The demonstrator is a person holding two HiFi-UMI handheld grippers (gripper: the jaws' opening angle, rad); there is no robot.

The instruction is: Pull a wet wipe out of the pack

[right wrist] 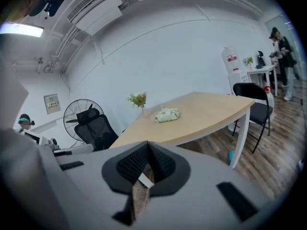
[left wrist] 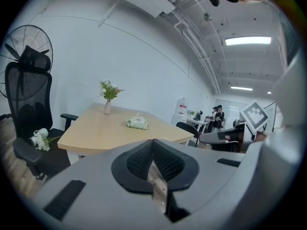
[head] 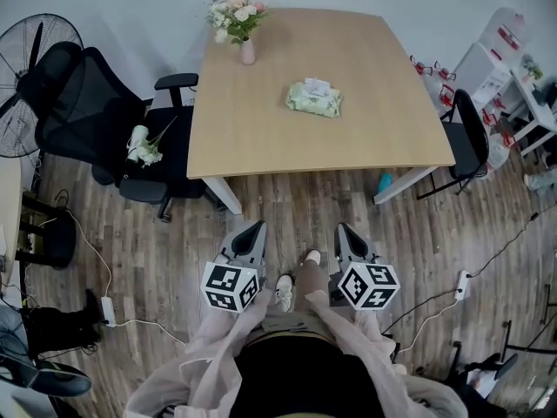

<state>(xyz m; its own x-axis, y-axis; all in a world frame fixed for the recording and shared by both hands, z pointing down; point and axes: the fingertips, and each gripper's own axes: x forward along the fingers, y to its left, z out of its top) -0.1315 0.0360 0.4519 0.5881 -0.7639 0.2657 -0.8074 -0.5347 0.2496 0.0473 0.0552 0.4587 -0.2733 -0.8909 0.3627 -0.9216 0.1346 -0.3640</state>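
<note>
Pack of wet wipes (head: 314, 99) is lying flat on the counter (head: 261, 142), in its far half and right of centre — nothing is touching it. You are standing on the wood floor (head: 174, 259) short of the counter's near edge, holding both tools low in front of you. Your left gripper (head: 255, 230) is showing its jaws clenched, pads meeting at the tips with nothing between them. Your right gripper (head: 345, 231) is showing the same — jaws pressed together and empty. Both are pointing toward the counter and are sitting well apart from the pack.

A pink vase of flowers (head: 246, 46) is standing near the counter's far left corner, apart from the pack. A black mesh office chair (head: 87, 111) is sitting off the counter's left side, with white flowers (head: 142, 149) resting on its seat. A fan (head: 17, 85) is standing behind it. A second black chair (head: 467, 142) is sitting at the counter's right edge.
</note>
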